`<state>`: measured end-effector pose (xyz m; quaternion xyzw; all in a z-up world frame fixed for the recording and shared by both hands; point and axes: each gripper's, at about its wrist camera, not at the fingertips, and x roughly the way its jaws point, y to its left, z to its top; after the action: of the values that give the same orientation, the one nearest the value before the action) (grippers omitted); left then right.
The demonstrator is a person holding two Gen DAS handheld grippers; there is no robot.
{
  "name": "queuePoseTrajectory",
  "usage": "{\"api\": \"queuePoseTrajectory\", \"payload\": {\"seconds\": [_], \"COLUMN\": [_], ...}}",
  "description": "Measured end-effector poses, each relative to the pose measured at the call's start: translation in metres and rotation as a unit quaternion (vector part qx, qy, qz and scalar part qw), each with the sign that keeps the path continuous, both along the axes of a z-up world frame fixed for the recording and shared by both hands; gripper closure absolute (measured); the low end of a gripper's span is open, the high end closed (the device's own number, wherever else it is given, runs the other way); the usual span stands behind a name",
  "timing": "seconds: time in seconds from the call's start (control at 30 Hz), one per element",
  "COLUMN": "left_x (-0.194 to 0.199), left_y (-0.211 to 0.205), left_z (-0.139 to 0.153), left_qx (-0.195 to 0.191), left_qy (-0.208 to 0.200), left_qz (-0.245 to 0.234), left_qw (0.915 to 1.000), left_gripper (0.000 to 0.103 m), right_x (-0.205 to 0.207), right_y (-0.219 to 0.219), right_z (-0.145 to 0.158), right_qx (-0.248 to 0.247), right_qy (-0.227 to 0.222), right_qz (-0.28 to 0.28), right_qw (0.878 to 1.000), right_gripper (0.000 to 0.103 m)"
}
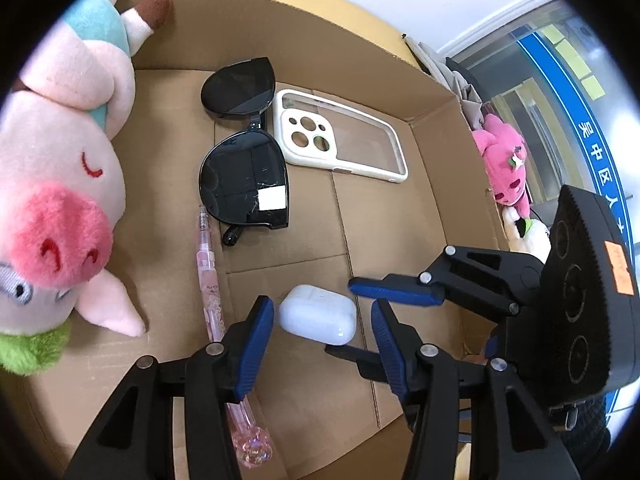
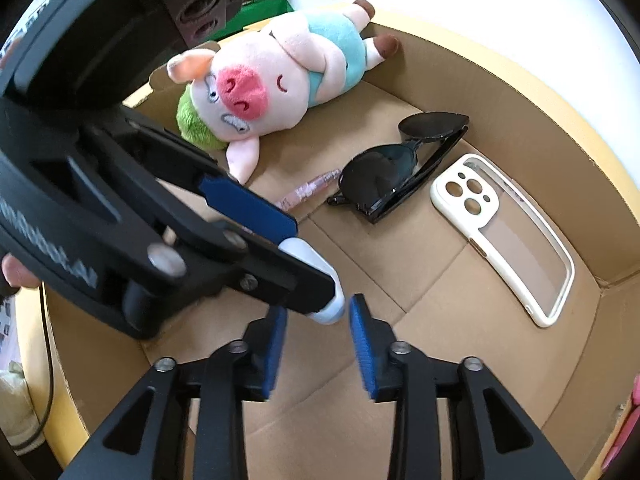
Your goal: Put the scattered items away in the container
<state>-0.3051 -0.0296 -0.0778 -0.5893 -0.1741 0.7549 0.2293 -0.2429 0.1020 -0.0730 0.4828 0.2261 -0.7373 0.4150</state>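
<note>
Cardboard box point(image 1: 432, 208) floor's pretty full; earbud case point(image 1: 318, 314) sits between the left gripper point(image 1: 322, 334) pads untouched, right gripper point(image 2: 318, 346) spread too

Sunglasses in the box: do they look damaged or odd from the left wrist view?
Yes. The nearer lens of the sunglasses shows fine whitish scratches low down, beside a white square sticker. They lie folded on the cardboard box floor, next to the phone case. Nothing else stands out.
</note>
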Motion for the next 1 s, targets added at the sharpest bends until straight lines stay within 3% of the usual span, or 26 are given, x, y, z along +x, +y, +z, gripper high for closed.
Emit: {"api": "queuePoseTrajectory", "payload": {"seconds": [0.33, 0.5, 0.63, 0.67, 0.73, 0.87, 0.93, 1.0], "left_x": [0.016, 0.026, 0.048, 0.059, 0.078, 0.124, 0.145, 0.162], "left_y": [-0.003, -0.005, -0.007, -0.008, -0.011, -0.017, -0.016, -0.014], "left_z": [-0.005, 0.008, 0.038, 0.049, 0.065, 0.09, 0.096, 0.097], "left_qx": [-0.01, -0.013, -0.059, -0.085, -0.126, -0.196, -0.224, -0.247], "left_qy": [-0.01, 0.008, 0.072, 0.098, 0.138, 0.212, 0.237, 0.248], "left_qz": [0.0, 0.005, 0.021, 0.031, 0.053, 0.125, 0.148, 0.156], "left_qw": [0.9999, 0.9999, 0.9955, 0.9911, 0.981, 0.9492, 0.9336, 0.9238], "left_gripper": [0.053, 0.053, 0.053, 0.052, 0.048, 0.028, 0.026, 0.025], "right_x": [0.015, 0.014, 0.021, 0.024, 0.037, 0.054, 0.07, 0.091], "right_y": [0.017, 0.018, 0.009, 0.012, 0.014, 0.008, 0.009, 0.016], "right_z": [0.01, 0.018, 0.022, 0.027, 0.037, 0.04, 0.04, 0.048], "right_qx": [0.005, 0.008, -0.008, -0.02, -0.046, -0.058, -0.047, -0.043], "right_qy": [0.0, 0.004, 0.027, 0.033, 0.049, 0.074, 0.091, 0.104], "right_qz": [0.0, -0.002, -0.024, -0.032, -0.062, -0.126, -0.158, -0.19], "right_qw": [1.0, 1.0, 0.999, 0.999, 0.996, 0.988, 0.982, 0.975], "right_gripper": [0.06, 0.059, 0.022, 0.011, 0.004, 0.001, 0.001, 0.001]}}
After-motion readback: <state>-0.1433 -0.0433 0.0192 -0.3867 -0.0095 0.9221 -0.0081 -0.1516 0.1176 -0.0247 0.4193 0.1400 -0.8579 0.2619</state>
